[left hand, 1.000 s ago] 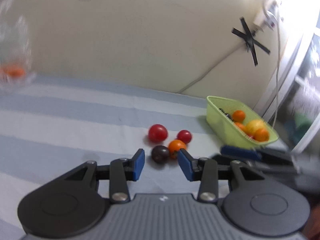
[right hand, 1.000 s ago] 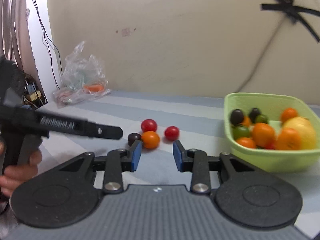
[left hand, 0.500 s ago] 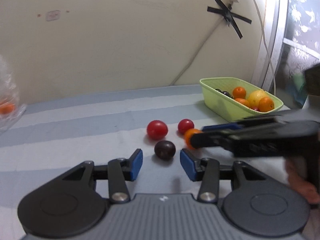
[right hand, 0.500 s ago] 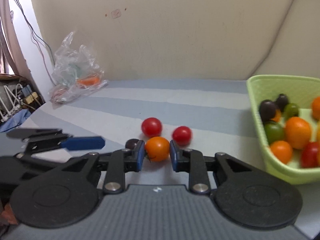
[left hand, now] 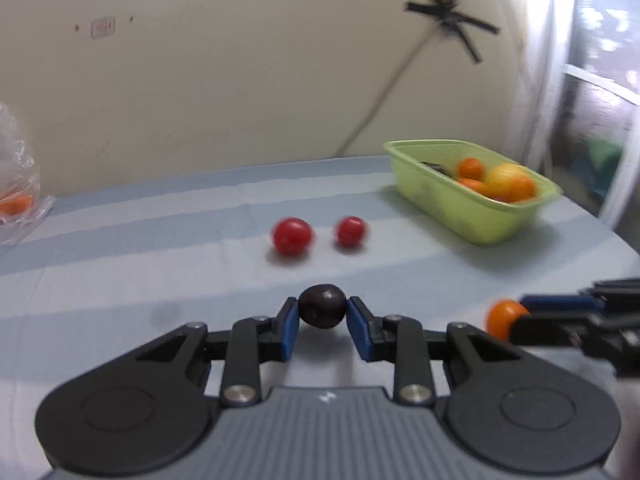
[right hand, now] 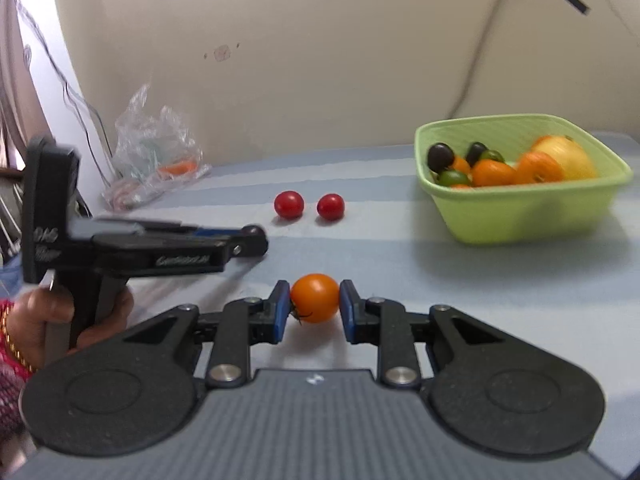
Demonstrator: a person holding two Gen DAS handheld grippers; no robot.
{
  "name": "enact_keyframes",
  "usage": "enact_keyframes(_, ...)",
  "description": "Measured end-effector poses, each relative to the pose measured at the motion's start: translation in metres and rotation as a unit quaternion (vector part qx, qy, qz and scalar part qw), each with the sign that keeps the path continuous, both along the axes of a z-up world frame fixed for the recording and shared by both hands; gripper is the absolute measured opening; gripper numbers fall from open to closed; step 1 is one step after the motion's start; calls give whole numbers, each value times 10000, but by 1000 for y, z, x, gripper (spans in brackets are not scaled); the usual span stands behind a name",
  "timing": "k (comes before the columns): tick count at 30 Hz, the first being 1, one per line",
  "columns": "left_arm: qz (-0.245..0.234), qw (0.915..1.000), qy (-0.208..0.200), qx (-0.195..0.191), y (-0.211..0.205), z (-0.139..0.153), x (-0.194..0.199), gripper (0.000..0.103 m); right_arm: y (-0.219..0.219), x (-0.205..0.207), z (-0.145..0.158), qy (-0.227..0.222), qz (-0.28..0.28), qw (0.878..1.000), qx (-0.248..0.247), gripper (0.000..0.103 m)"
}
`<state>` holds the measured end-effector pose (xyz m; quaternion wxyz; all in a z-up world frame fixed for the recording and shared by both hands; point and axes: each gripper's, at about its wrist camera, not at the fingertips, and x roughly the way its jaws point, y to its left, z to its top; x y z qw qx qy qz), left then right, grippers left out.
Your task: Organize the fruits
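Observation:
My left gripper (left hand: 322, 312) is shut on a dark purple tomato (left hand: 322, 305) and holds it just above the striped cloth. My right gripper (right hand: 314, 304) is shut on an orange tomato (right hand: 314, 297), also lifted; that tomato shows at the right of the left wrist view (left hand: 505, 316). Two red tomatoes (left hand: 291, 235) (left hand: 351, 231) lie side by side on the cloth beyond both grippers, also in the right wrist view (right hand: 289, 204) (right hand: 330, 206). A green basket (right hand: 520, 208) at the right holds several orange, dark, green and yellow fruits.
A crumpled clear plastic bag (right hand: 154, 152) with something orange inside lies at the back left by the wall. The left gripper (right hand: 256, 238) reaches in from the left of the right wrist view. The wall runs along the table's far edge.
Both grippers closed on their tomatoes, the left on the dark one and the right on the orange one, and pulled them back from the two red tomatoes.

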<state>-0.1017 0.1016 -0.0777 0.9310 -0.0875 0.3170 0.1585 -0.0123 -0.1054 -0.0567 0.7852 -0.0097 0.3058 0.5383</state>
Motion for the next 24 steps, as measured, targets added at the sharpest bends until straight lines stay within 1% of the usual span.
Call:
enact_keyframes(6, -254, 9996, -150, -31, -62, 5, -54, 27, -43, -39, -1, -66, -320, 9992, 245, 29)
enact_keyframes(9, -333, 9993, -179, 24, -91, 4, -70, 27, -59, -60, -7, -256, -422, 9985, 218, 29)
enact_keyframes(12, -343, 9990, -126, 246, -114, -1, -79, 27, -66, -76, -15, -567, -529, 9970, 61, 29)
enact_keyframes(13, -328, 9990, -97, 271, -119, -4, -81, 27, -69, -80, -18, -654, -574, 9962, -5, 29)
enact_keyframes(16, -293, 9995, -27, 120, -128, -12, -87, 27, -75, -85, -27, -728, -647, 9952, -94, 30)
enact_keyframes(19, -212, 9994, -83, 268, -135, -17, -92, 29, -78, -90, -29, -859, -666, 9940, -126, 30)
enact_keyframes(24, -137, 9991, -212, 341, -138, -21, -97, 30, -75, -93, -36, -928, -678, 9932, -180, 31)
